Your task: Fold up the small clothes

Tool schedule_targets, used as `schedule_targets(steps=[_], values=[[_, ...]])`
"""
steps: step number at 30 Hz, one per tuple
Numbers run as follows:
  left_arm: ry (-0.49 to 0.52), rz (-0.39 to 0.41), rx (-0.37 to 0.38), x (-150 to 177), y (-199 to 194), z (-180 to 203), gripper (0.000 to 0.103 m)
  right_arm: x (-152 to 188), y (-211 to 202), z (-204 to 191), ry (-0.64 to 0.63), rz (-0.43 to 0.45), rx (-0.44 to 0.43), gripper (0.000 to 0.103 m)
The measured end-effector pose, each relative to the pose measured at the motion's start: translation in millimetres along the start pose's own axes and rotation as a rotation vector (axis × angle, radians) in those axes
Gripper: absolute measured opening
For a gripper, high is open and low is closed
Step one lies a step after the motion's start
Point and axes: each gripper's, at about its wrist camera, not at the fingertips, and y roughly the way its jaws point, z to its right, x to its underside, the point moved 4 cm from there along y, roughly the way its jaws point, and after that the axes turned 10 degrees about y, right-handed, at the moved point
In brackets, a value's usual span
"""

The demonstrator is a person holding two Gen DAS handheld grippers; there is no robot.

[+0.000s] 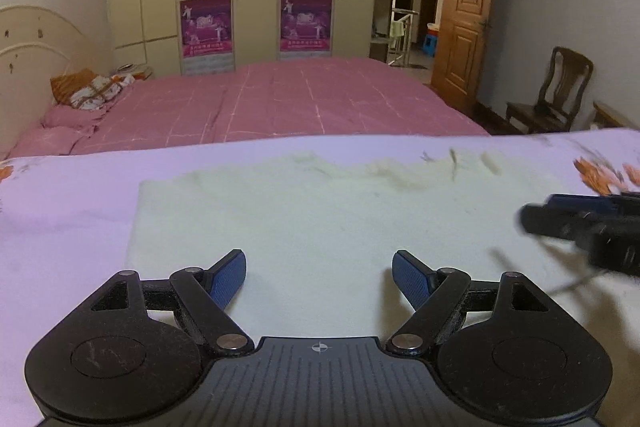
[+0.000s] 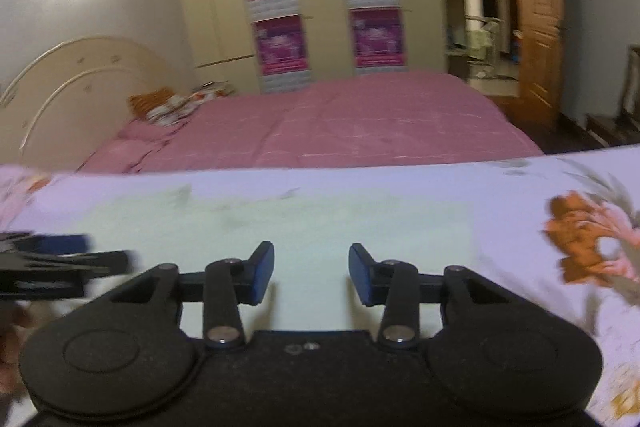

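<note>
Pale green soft cloth garment (image 1: 320, 219) lies flat on floral sheet (image 2: 560, 187); likely light and limp; pinch corners. Left hand-held gripper (image 1: 319, 277) and right hand-held gripper (image 2: 311, 273) both open, empty.

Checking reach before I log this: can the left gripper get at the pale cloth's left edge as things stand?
Probably yes. The left gripper is open over the cloth, nothing between its fingers, and the left edge lies flat and uncovered. The right gripper is off to the other side.

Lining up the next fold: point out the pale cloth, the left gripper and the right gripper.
pale cloth (image 1: 320, 211): left wrist view, middle of its flat top.
left gripper (image 1: 319, 277): left wrist view, gap midway between its open fingers.
right gripper (image 2: 311, 273): right wrist view, gap midway between its open fingers.
</note>
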Motion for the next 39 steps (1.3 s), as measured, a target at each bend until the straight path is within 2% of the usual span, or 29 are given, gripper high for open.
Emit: schedule_targets(steps=[2, 5, 7, 13, 16, 20, 22, 27, 31, 33, 35, 37, 39], values=[[-0.005, -0.013, 0.007, 6, -4, 5, 0.080, 10, -2, -19, -0.058, -0.016, -0.012, 0.041], [-0.006, -0.020, -0.006, 15, -14, 1, 0.080, 25, 3, -29, -0.097, -0.062, 0.022, 0.041], [-0.007, -0.022, -0.020, 21, -22, -4, 0.080, 32, 4, -23, -0.087, -0.086, 0.054, 0.040], [-0.018, -0.027, -0.052, 43, -36, -37, 0.080, 30, -15, 23, -0.004, -0.060, 0.172, 0.040], [-0.023, -0.038, -0.076, 48, -40, -46, 0.080, 27, -19, 43, 0.041, -0.071, 0.159, 0.032], [-0.042, -0.046, -0.075, 52, -39, -53, 0.080, 30, -20, 50, 0.046, -0.076, 0.187, 0.032], [-0.040, -0.048, -0.074, 53, -37, -53, 0.080, 33, -23, 54, 0.075, -0.069, 0.172, 0.032], [-0.043, -0.053, -0.073, 53, -35, -56, 0.085, 38, -24, 53, 0.036, -0.060, 0.187, 0.032], [-0.068, -0.072, -0.082, 47, -33, -62, 0.087, 36, -24, 59, 0.063, -0.065, 0.171, 0.032], [-0.023, -0.013, -0.112, 32, -40, -60, 0.087, 29, -31, 56, 0.077, -0.052, 0.172, 0.034], [-0.008, 0.042, -0.101, 13, -39, -58, 0.087, 15, -39, 52, 0.085, 0.033, 0.168, 0.040], [0.003, 0.047, -0.093, -5, -26, -59, 0.087, 1, -31, 54, 0.112, 0.048, 0.165, 0.038], [-0.006, 0.028, -0.081, -17, -5, -63, 0.087, -13, -12, 56, 0.138, 0.028, 0.171, 0.039]])
